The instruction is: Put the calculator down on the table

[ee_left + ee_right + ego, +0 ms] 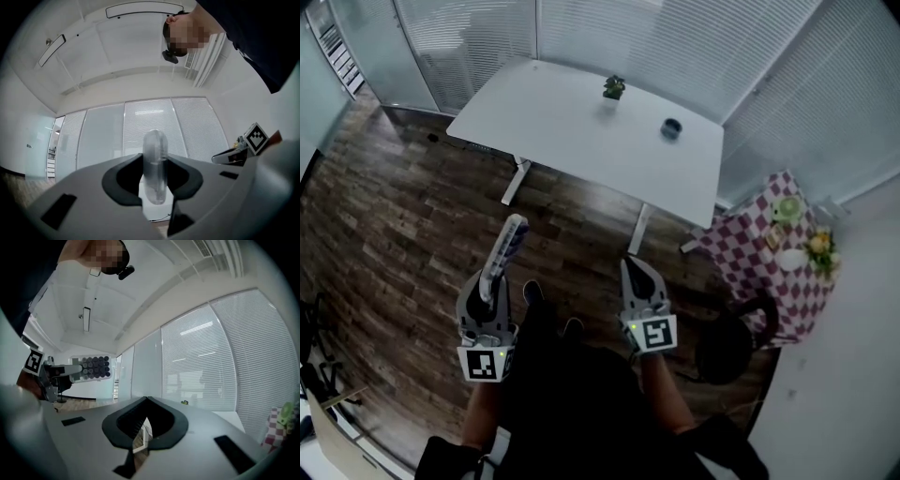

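Wooden floor point(394, 225): dark planks, covering most of the head view.

White tabletop point(572, 131): stands ahead of the person, in front of slatted blinds point(675, 37). It carries 2 items, well apart from each other.

Second, smaller tabletop under a red-and-white checked cloth point(759, 253): at the right, against the wall. Several small items lie on it, too small to identify.

Person: standing, dark clothing, 1 claw in each hand, both held over the floor and short of the white tabletop.

Left claw point(494, 281): closed at a narrow setting on the calculator point(508, 244). The calculator is in the air, gripped at its near end, with its far end projecting beyond the jaw tips toward the tabletop. In the left gripper view it appears edge-on and upright between the 2 pads, both of which press against it. It is not touching any surface.

Right claw point(630, 267): jaw tips meet, with nothing between them.

Potted plant point(614, 88): small, near the far edge of the white tabletop.

Dark round object point(671, 128): to the right of the plant, type not determinable.
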The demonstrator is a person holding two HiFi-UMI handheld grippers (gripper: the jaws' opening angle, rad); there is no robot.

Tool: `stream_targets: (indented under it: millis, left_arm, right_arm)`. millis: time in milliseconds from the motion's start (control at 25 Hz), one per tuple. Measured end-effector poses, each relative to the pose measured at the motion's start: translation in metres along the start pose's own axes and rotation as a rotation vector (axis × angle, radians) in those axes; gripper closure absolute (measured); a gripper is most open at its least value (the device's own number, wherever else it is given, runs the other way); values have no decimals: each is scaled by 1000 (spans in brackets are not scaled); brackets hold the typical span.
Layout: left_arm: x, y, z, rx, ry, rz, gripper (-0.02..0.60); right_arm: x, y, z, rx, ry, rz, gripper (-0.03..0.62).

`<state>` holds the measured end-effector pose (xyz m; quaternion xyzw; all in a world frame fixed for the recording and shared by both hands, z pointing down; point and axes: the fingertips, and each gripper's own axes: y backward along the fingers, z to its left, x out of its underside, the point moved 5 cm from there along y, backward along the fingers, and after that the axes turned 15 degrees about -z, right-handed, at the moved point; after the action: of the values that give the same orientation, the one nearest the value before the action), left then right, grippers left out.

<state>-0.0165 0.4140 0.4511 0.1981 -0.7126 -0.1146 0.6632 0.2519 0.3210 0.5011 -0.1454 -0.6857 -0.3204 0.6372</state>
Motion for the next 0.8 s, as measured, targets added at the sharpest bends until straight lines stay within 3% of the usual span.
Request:
stream_targets:
  millis: [320, 800]
  left_arm:
    - [24, -34, -1, -16, 8, 1, 472]
    - [65, -77, 32, -48, 19, 6, 472]
  right_arm:
    - [-7, -29, -15, -56, 29, -44, 588]
    - [10, -85, -42, -43, 40, -29, 588]
